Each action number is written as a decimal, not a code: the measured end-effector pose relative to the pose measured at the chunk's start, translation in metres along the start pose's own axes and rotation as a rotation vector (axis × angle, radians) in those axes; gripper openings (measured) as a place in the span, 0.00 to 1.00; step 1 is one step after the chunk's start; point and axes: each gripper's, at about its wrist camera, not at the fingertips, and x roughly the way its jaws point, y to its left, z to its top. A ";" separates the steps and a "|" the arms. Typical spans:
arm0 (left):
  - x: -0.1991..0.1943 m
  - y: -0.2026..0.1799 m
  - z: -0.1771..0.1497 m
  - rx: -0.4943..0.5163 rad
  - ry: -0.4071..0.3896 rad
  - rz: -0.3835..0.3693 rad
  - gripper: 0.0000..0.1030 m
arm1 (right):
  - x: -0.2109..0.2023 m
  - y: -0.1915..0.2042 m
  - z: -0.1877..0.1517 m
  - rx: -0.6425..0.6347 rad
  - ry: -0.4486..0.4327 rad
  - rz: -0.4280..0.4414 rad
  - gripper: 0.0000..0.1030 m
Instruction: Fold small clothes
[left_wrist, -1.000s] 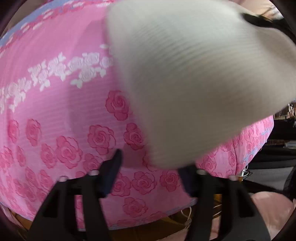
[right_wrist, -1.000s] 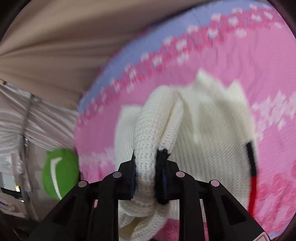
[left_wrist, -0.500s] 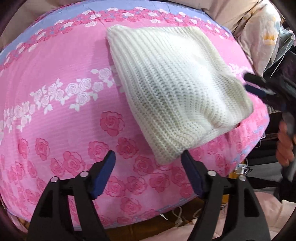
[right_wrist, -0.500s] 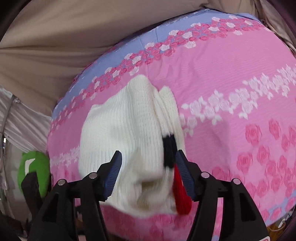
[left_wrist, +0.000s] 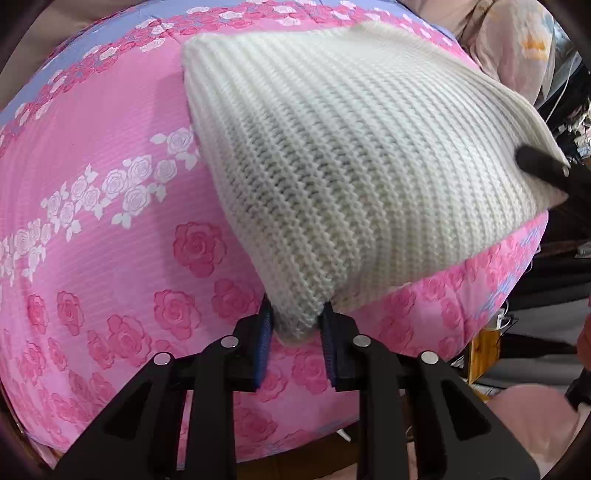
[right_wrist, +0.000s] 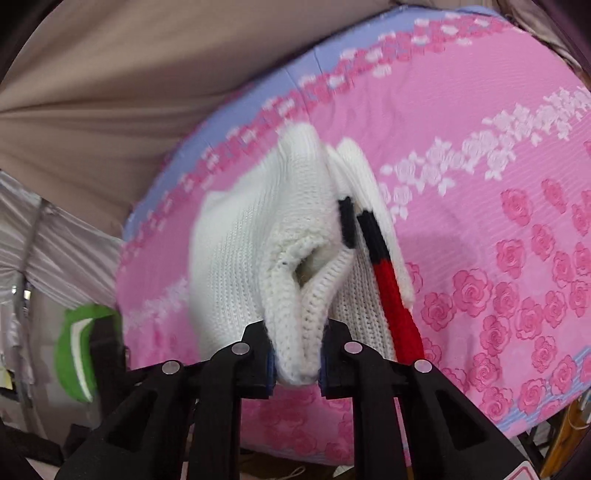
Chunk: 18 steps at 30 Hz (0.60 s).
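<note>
Both pairs of jaws have just closed: the left gripper now pinches the near corner of the cream ribbed knit garment, the right gripper its bunched edge. Beyond them it drapes over the pink rose-print bedspread, ready for the next fold.

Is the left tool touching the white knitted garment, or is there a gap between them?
Touching. In the left wrist view the left tool has just closed, and both blue pads press on a corner of the white knitted garment.

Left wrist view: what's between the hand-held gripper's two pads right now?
A corner of the white knit garment, pinched in the left hand-held gripper, whose jaws have just closed; it shows in the left wrist view.
</note>
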 end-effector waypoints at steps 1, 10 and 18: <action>0.003 0.001 -0.002 0.003 0.011 0.013 0.21 | -0.001 -0.004 -0.004 -0.005 0.015 -0.007 0.14; -0.012 -0.001 -0.010 0.031 0.008 0.000 0.33 | 0.035 -0.052 -0.028 0.122 0.143 -0.060 0.37; -0.059 0.006 0.008 -0.029 -0.161 0.017 0.65 | 0.000 -0.009 0.031 -0.023 -0.035 -0.120 0.62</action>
